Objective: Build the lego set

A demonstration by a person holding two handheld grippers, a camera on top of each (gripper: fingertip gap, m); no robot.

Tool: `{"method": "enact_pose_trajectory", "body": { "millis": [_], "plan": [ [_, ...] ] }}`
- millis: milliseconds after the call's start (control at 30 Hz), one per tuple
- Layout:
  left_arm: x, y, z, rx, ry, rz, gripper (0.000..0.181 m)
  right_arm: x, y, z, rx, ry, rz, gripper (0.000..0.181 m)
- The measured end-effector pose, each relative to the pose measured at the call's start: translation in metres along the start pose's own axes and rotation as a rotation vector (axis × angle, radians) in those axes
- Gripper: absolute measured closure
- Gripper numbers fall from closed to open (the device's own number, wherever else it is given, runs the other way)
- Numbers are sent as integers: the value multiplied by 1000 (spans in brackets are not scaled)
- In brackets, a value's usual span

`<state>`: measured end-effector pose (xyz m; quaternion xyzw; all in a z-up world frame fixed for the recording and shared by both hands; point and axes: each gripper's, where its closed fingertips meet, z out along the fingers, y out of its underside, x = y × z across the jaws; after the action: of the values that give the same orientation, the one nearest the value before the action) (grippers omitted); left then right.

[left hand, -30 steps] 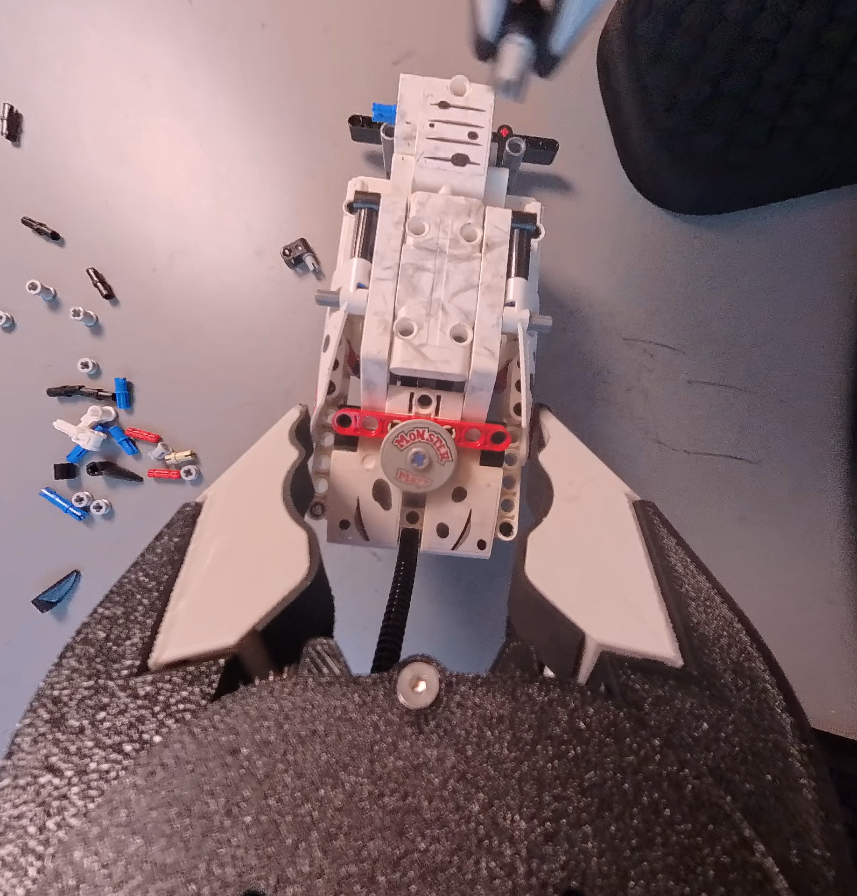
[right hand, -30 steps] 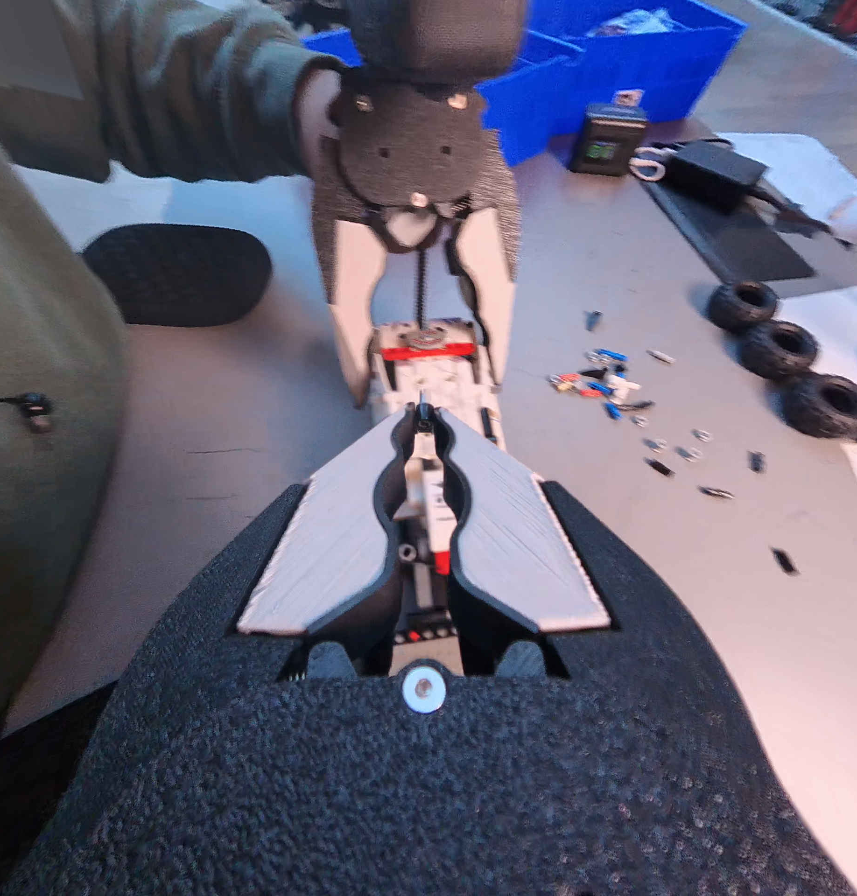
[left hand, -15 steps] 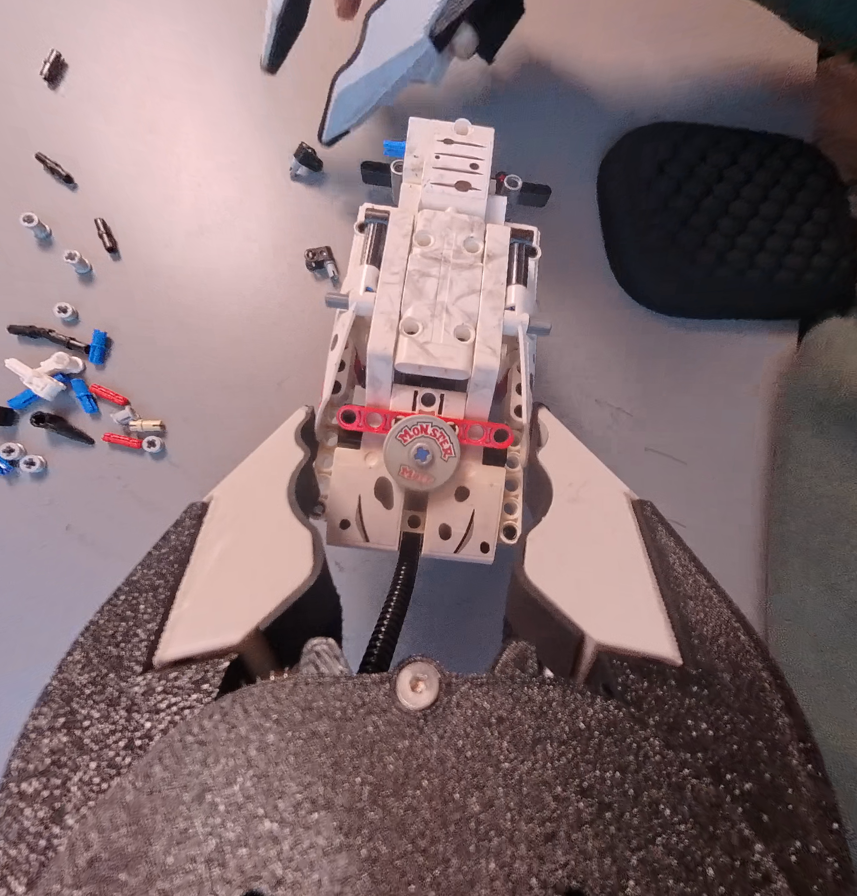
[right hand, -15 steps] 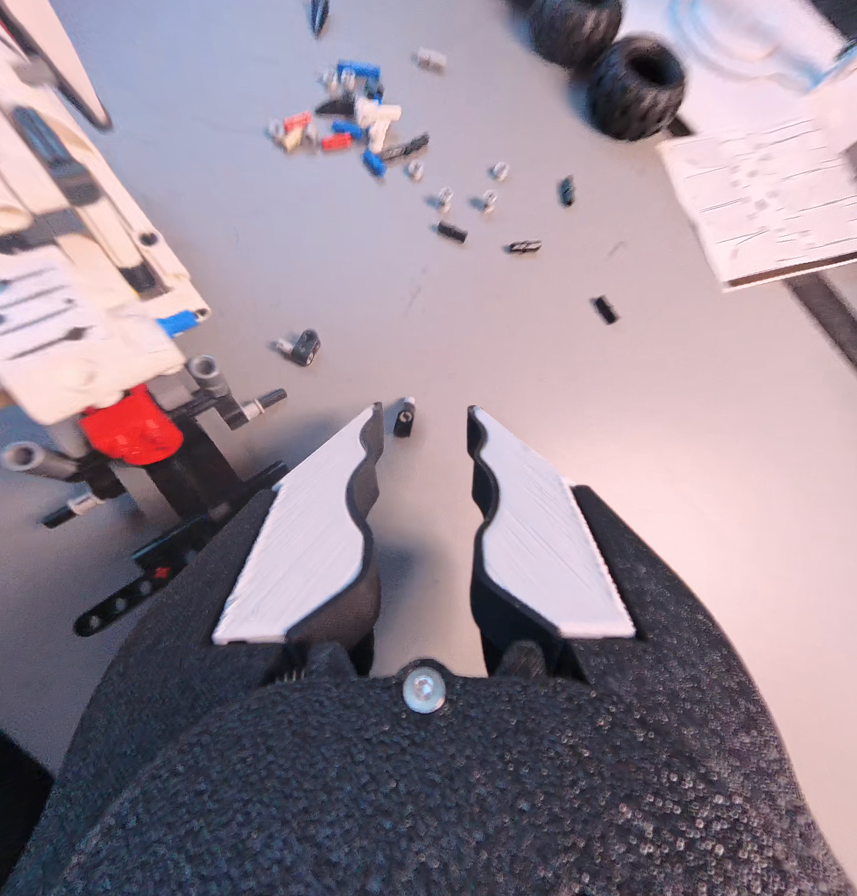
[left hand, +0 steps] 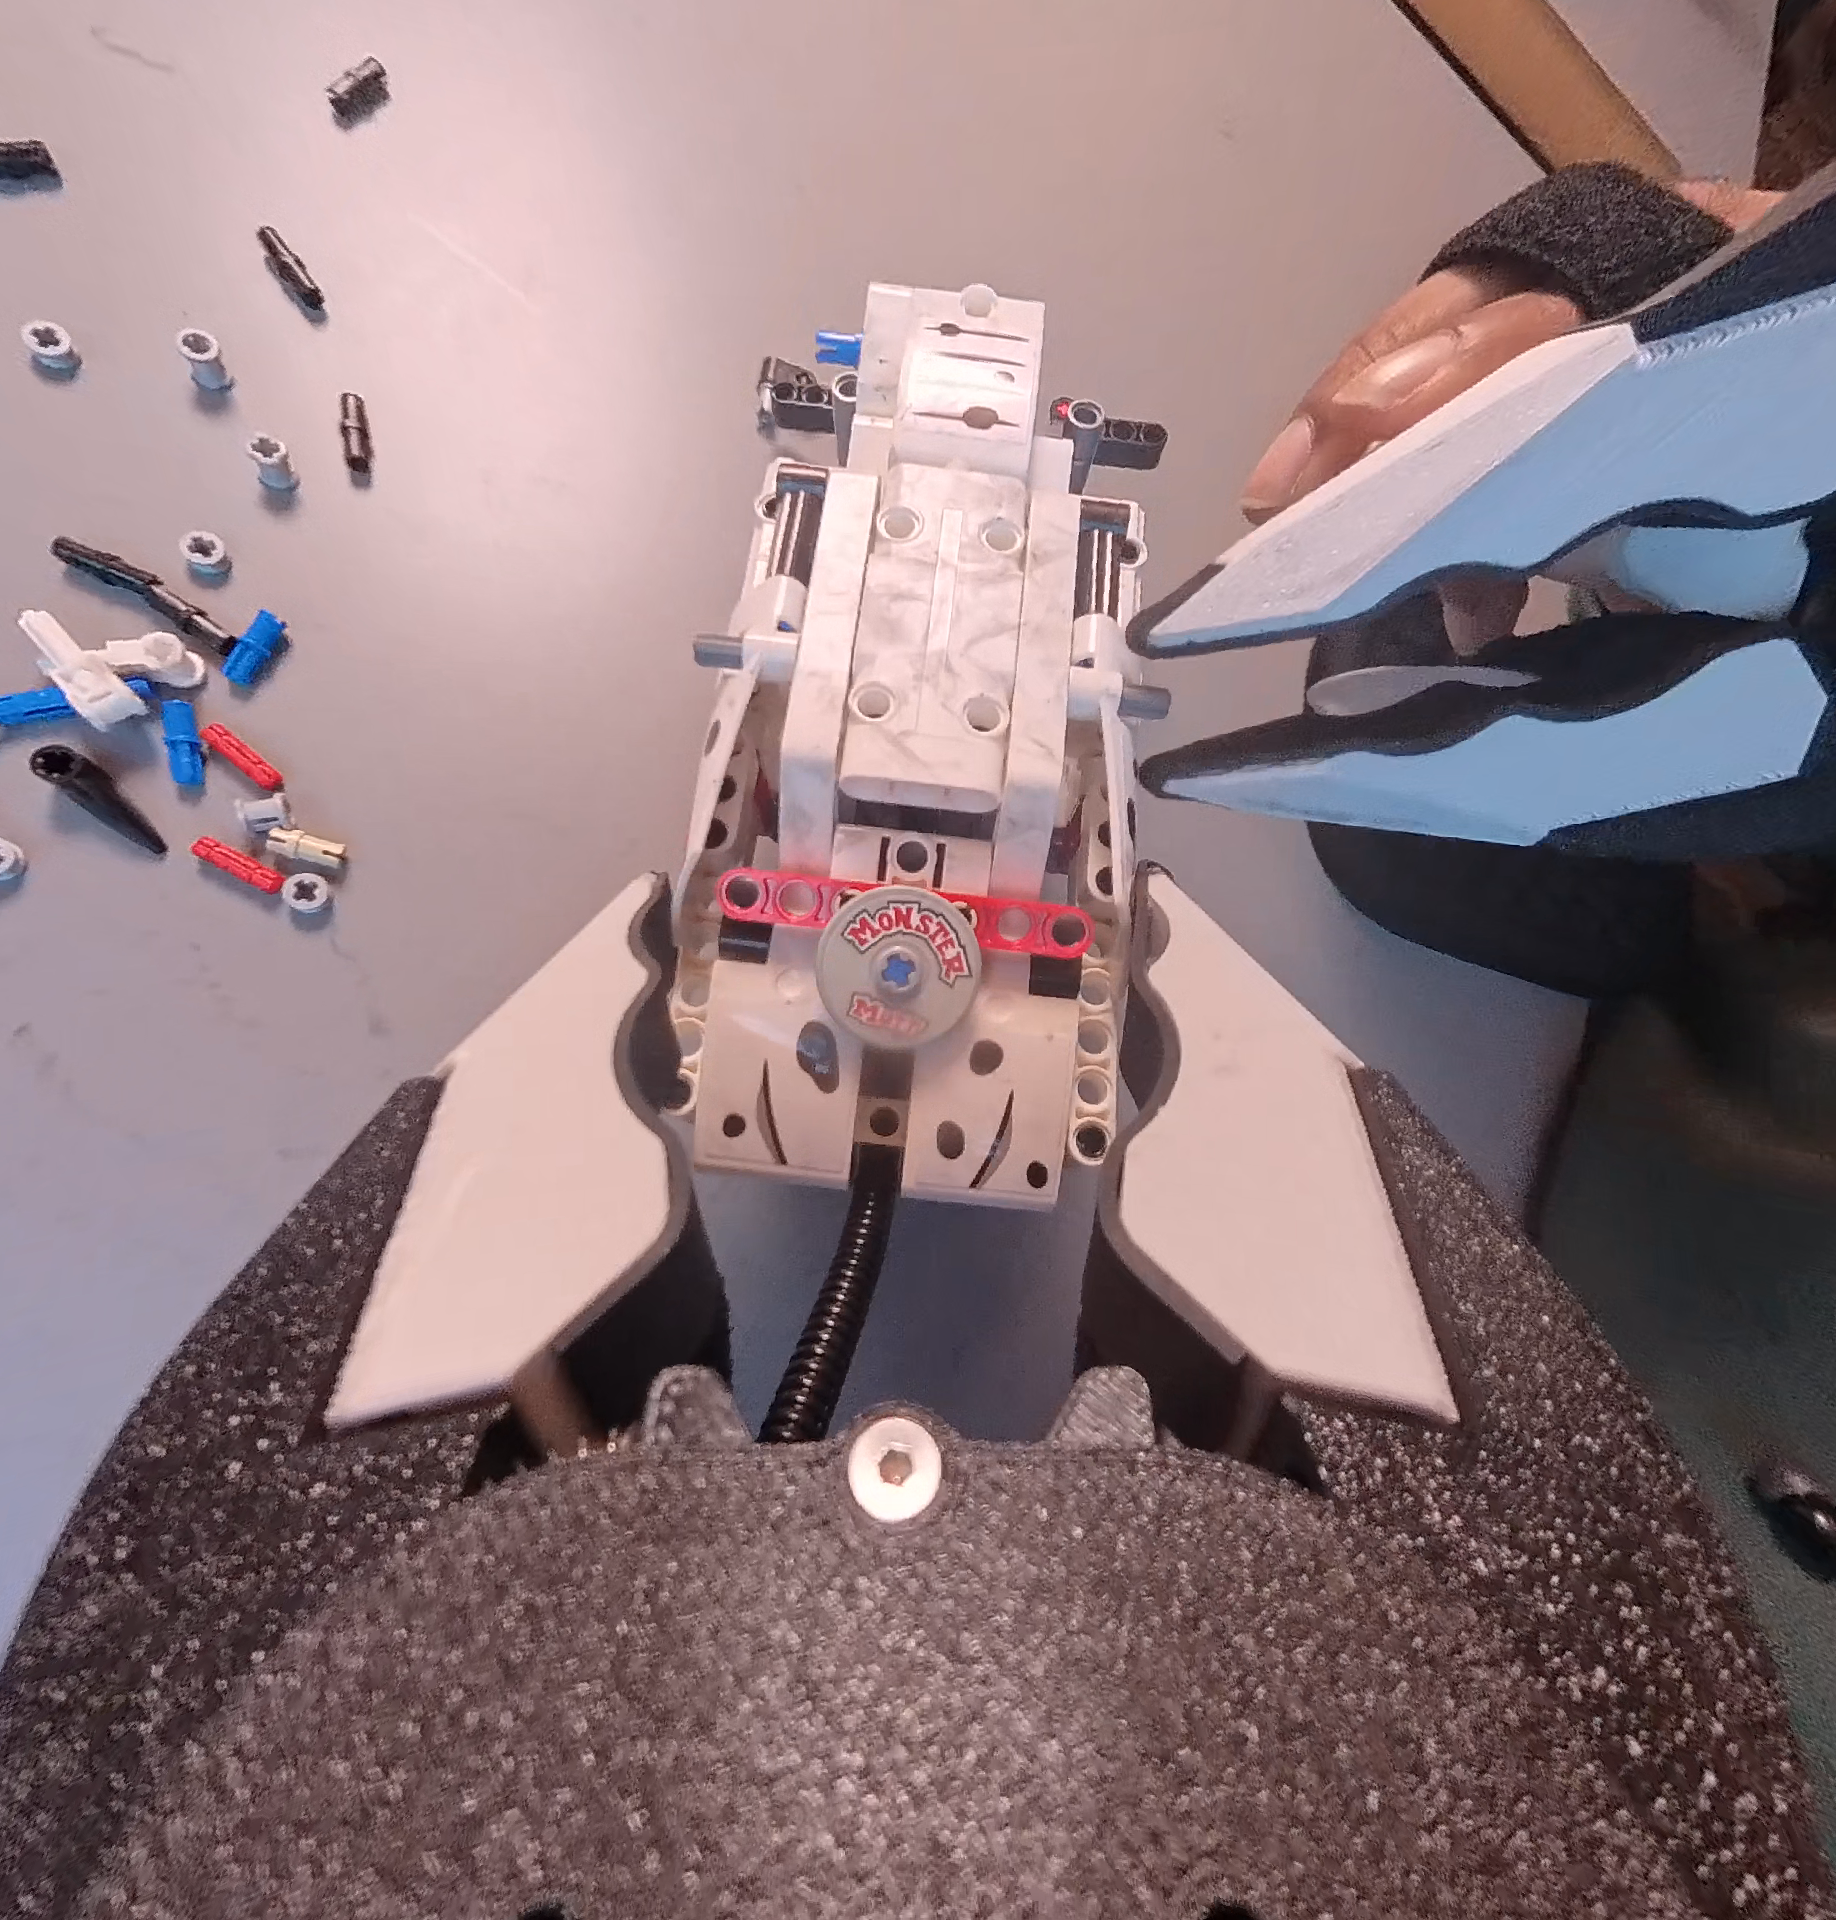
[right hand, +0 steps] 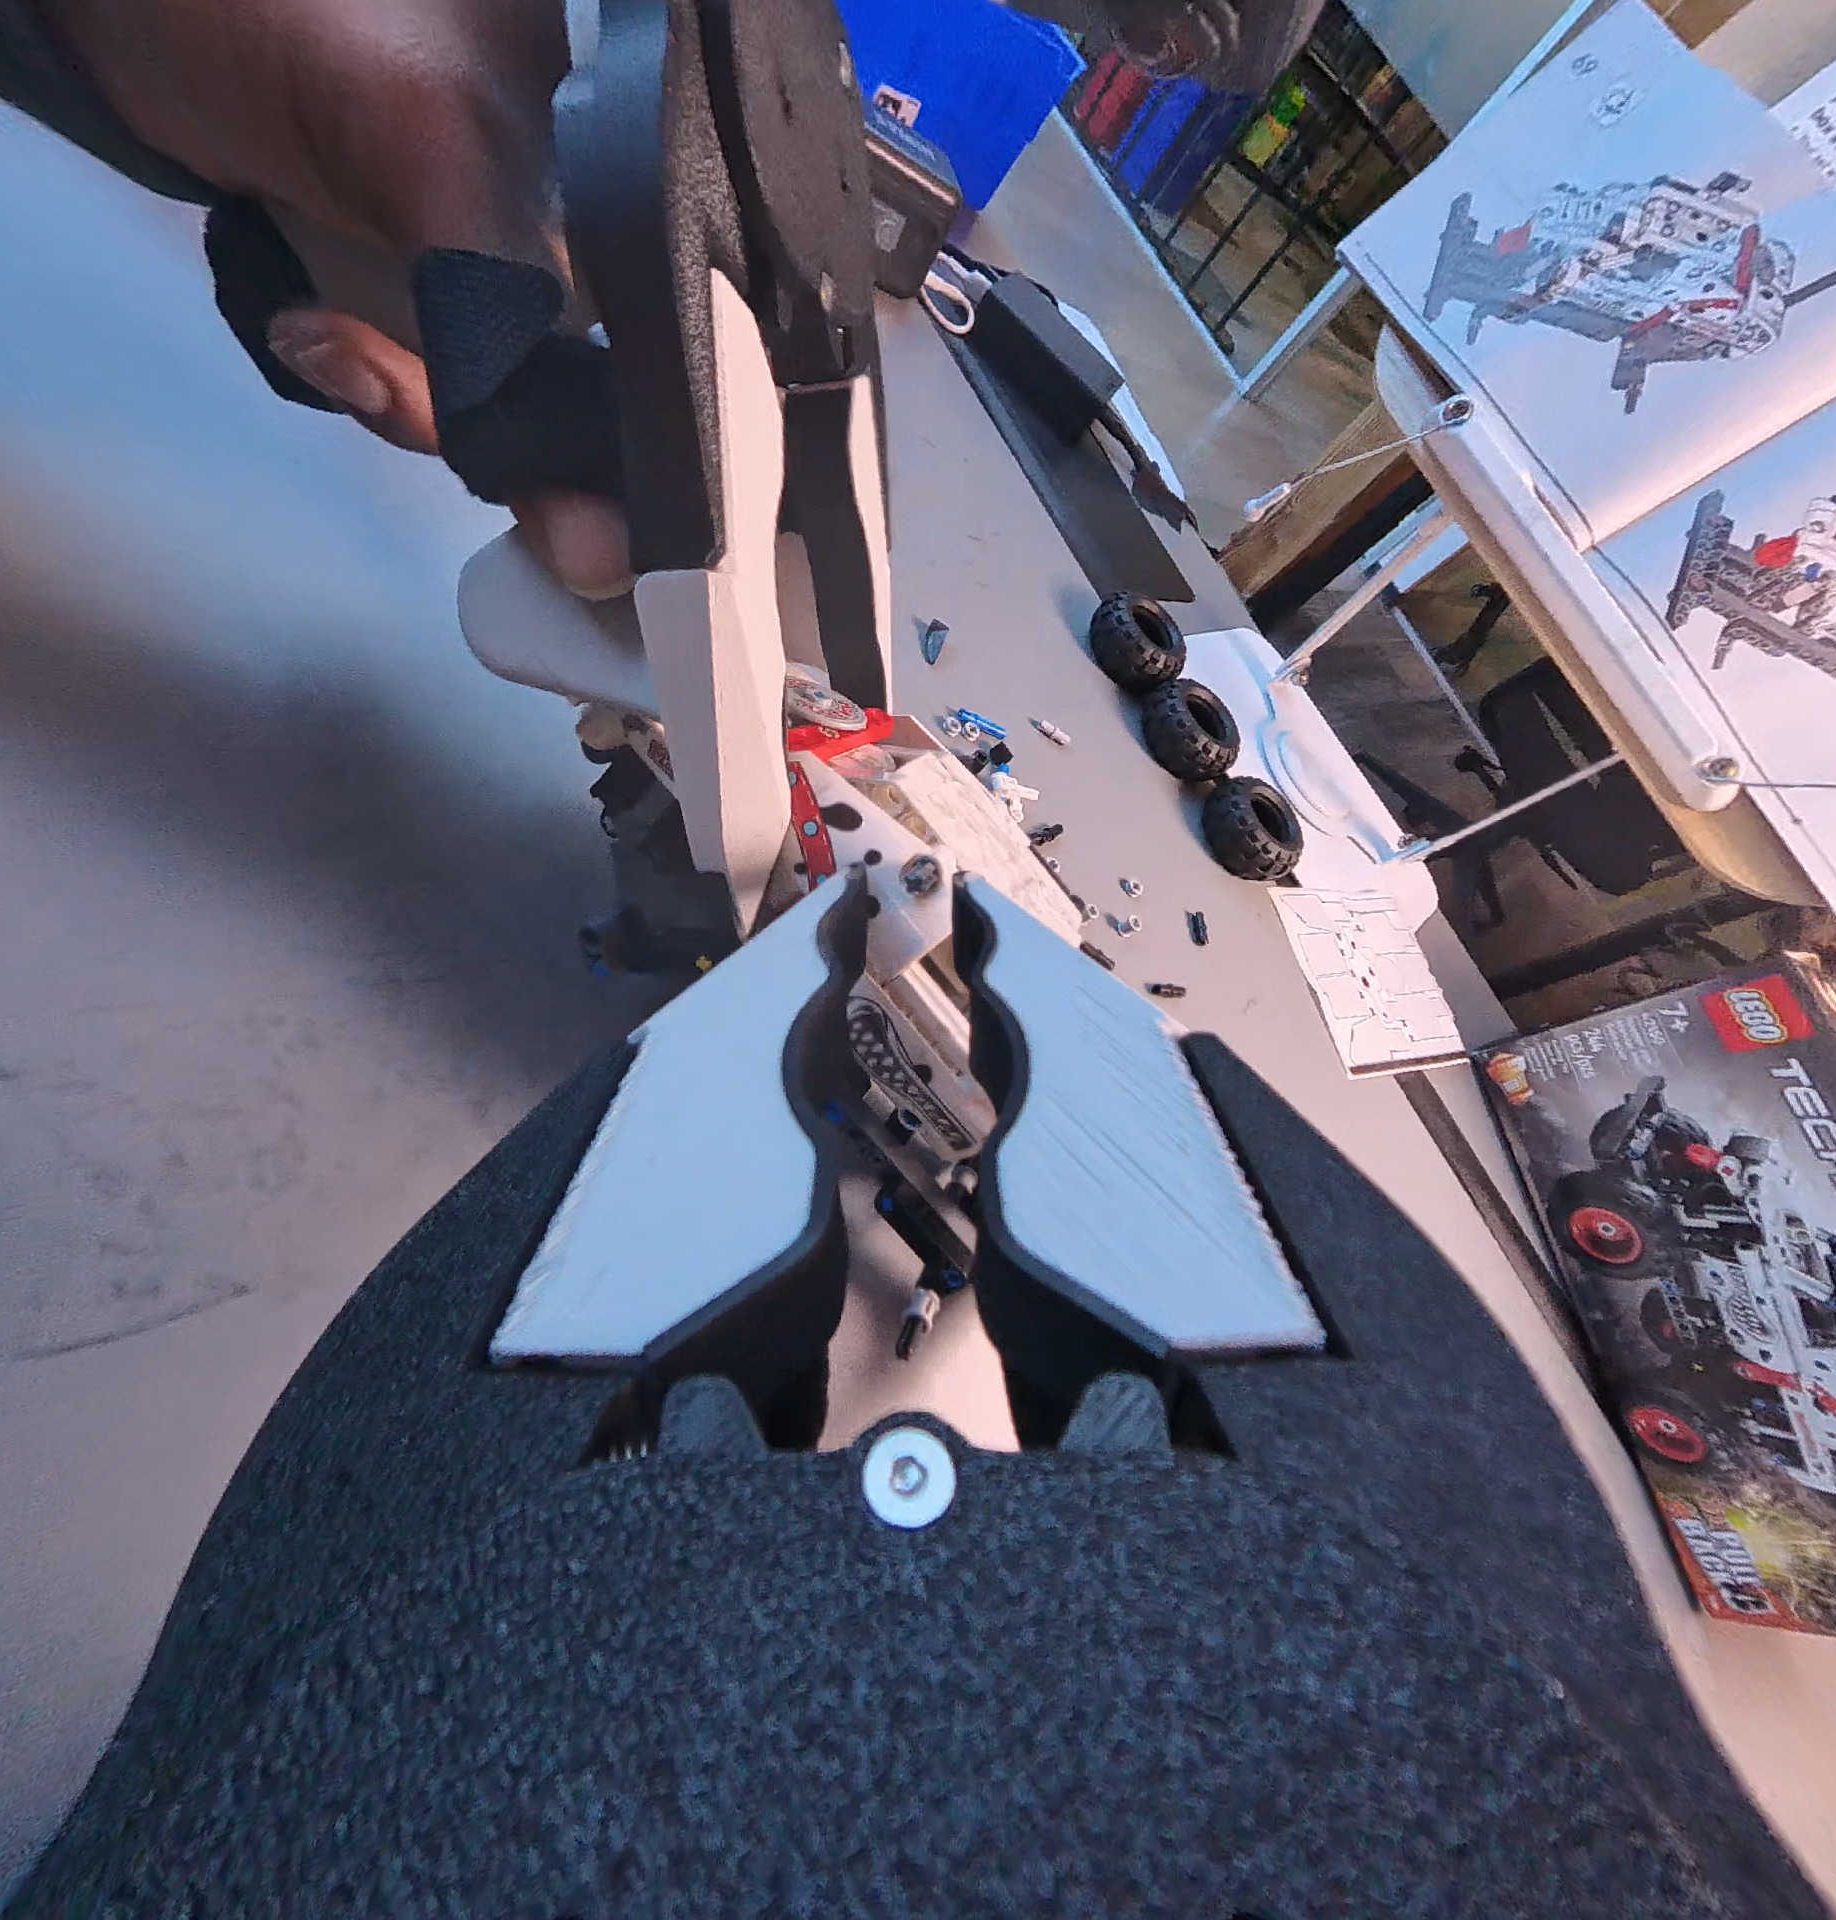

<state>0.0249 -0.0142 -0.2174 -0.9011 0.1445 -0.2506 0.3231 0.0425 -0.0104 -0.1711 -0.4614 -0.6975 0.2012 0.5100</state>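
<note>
White lego truck body [left hand: 919, 748]: set on the grey table [left hand: 498, 239], its rear end clamped between the fingers of the left gripper [left hand: 898, 997], which are spread to the model's width and closed against both sides. Right gripper [right hand: 903, 894]: brought in from 3 o'clock in the left wrist view, fingers held narrowly apart around a grey axle stub [left hand: 1137, 694] on the model's side; contact cannot be told. Loose small parts [left hand: 166, 717]: scattered at 9 o'clock of the model. Three black tyres [right hand: 1189, 727]: lined up at 1 o'clock in the right wrist view. Set box [right hand: 1714, 1288]: at 3 o'clock.
</note>
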Motion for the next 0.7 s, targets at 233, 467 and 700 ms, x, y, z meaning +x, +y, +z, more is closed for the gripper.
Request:
{"method": "enact_pose_trajectory", "body": {
  "millis": [233,467,700],
  "plan": [
    [-4,4,-3,18,-120,71,97,-6,1,4,-14,-44,26,175],
    [3,7,-4,39,-193,135,102,3,22,6,-50,70,11,177],
    [6,1,-11,58,-128,107,92,4,18,8,56,83,11,180]
  ]
}}
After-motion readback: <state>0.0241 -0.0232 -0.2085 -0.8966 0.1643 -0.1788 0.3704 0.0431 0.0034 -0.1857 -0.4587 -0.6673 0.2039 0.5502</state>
